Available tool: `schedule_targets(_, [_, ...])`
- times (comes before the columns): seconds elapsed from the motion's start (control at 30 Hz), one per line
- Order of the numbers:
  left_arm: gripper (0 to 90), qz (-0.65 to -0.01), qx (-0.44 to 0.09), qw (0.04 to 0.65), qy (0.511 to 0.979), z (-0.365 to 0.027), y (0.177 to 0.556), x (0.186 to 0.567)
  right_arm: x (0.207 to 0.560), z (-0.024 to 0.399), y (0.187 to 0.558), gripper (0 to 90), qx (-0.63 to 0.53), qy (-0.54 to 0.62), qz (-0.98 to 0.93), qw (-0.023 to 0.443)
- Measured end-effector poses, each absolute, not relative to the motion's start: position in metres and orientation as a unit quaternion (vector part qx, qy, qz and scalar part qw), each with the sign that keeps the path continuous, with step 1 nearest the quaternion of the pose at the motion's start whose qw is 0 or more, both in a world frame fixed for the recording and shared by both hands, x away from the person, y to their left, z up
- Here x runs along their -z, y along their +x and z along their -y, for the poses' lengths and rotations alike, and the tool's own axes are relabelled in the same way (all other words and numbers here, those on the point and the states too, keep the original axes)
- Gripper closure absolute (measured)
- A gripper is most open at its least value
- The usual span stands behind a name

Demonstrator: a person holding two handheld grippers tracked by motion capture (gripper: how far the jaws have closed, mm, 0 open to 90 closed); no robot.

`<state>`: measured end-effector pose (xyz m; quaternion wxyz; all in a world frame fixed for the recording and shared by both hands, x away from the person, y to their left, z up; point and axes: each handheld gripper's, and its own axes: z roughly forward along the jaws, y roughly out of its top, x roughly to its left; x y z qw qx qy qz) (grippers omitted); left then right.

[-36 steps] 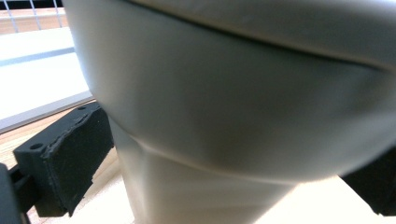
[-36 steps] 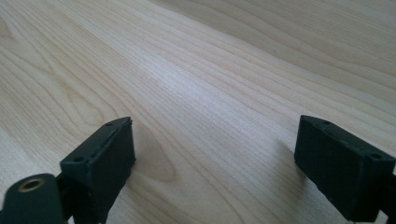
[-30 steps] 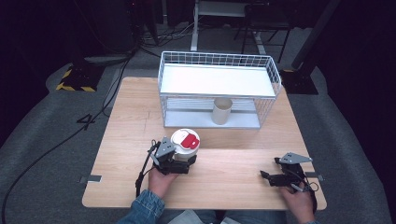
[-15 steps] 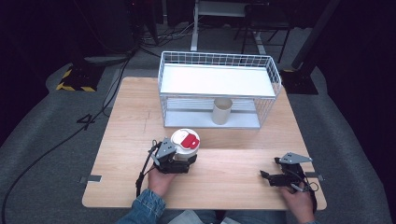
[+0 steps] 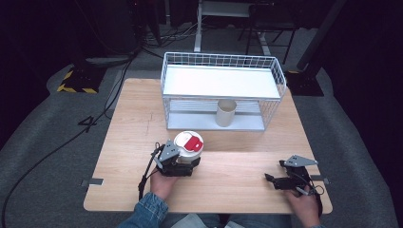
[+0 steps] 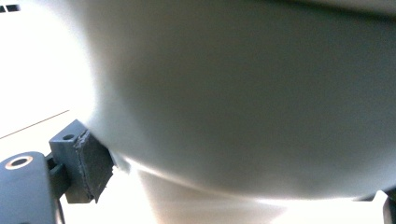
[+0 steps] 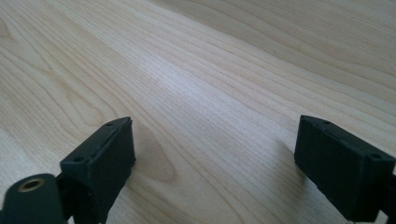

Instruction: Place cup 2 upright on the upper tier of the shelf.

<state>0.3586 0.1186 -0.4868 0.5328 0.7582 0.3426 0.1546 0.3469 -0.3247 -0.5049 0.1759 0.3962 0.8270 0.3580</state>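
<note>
Two grippers rest on the wooden table (image 5: 128, 142). At about seven o'clock, the left gripper (image 5: 189, 156) pinches a white tub (image 5: 188, 146) with a red mark on its lid, just in front of the wire basket (image 5: 275, 76). At five o'clock, the right gripper (image 5: 269, 178) lies with its jaws spread apart and nothing between them.

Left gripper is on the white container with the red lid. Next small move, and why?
Probably lift the container a little, straight up off the table. The left gripper already has it between its jaws, with the one pad in the left gripper view against its wall, and it sits near the wire rack that holds a beige cup. The right gripper rests open on the table, well clear.
</note>
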Motion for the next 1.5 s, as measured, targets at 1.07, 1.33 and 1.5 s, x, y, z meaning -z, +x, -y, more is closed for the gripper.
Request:
schedule_targets(1.07, [12.1, -0.347, -0.148, 0.527, 0.761, -0.124, 0.349, 0.454, 0.505, 0.325, 0.347, 12.6, -0.358, 0.398, -0.826, 0.177])
schedule_targets(1.33, [12.1, -0.343, -0.147, 0.534, 0.759, -0.125, 0.346, 0.433, 0.505, 0.325, 0.347, 12.6, -0.358, 0.398, -0.826, 0.177])
schedule_targets(1.5, [12.1, -0.339, -0.146, 0.535, 0.76, -0.125, 0.348, 0.423, 0.505, 0.325, 0.347, 12.6, -0.358, 0.398, -0.826, 0.177])
